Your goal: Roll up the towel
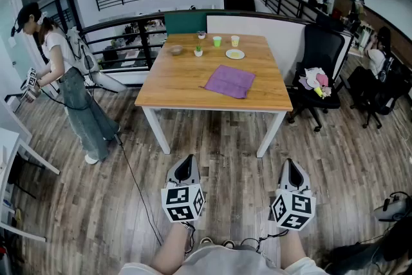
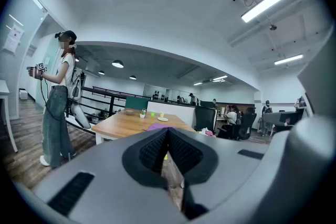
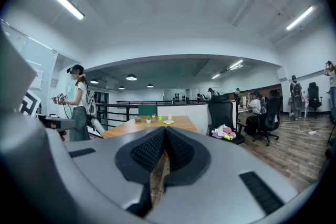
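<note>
Head view, looking steeply down across an office floor. At the bottom of the frame the person holds two grippers side by side, pointing up the frame: the left gripper (image 1: 186, 163) at lower centre-left and the right gripper (image 1: 291, 167) at lower centre-right. Both are closed, pads pressed together with nothing between them, as each gripper view shows.

The towel (image 1: 230, 81) is purple and lies flat and unrolled on a wooden bench (image 1: 174, 84) in the upper middle of the frame. It sits on the right half of the bench top, close to the near edge. Its longer side runs roughly left to right across the frame, slightly slanted, so its near edge faces the grippers almost broadside.

The towel is straight ahead of the grippers and well apart from them, with bare floor (image 1: 219, 145) and the bench's near edge between. It lies about midway between the two grippers' lines, perhaps a touch closer to the left one, so neither has a clear advantage. Both would need to travel forward and open before a roll could start, probably from the near edge.

Small cups (image 1: 226, 41) and a plate (image 1: 235, 54) stand at the far end of the bench, clear of the towel.
</note>
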The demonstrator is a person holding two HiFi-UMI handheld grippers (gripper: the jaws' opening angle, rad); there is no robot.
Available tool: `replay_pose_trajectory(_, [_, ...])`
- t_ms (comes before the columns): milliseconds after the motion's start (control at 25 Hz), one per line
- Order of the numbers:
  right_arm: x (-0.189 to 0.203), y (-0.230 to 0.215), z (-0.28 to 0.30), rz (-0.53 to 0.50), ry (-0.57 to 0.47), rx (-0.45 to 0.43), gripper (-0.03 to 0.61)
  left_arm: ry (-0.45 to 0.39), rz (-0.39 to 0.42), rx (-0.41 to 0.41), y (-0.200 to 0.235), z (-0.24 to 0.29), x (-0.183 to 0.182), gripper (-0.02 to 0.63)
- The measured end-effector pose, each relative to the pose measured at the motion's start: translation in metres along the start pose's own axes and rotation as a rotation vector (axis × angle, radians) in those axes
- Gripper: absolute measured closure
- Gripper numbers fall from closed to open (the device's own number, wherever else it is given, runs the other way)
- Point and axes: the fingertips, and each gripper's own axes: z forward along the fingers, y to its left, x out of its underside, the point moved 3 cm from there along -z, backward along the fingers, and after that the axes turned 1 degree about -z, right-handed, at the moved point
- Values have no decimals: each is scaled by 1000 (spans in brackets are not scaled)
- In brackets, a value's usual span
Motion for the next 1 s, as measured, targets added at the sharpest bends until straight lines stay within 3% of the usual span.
replay_pose_trajectory(320, [-1, -4, 6, 16, 6, -20, 580, 0, 18, -4, -3, 6, -5, 615])
replay_pose_trajectory(520, [-4, -8, 8, 80, -22, -26, 577, 11, 31, -12, 0, 11, -9, 615])
replay_pose_trajectory(760, [-4, -13, 11, 66, -7, -8, 577, 19, 7, -32, 4, 16, -14, 615])
replay_pose_trajectory(880, [-3, -11, 13, 64, -6, -24, 525, 11, 19, -25, 3, 18, -17, 614])
replay_pose_trajectory(960, [-3, -11, 15, 61, -4, -26, 523, 9, 27, -16, 2, 21, -19, 549])
replay_pose_trajectory(1000, [-4, -12, 17, 60, -3, -27, 520, 9, 31, -14, 1, 22, -20, 548])
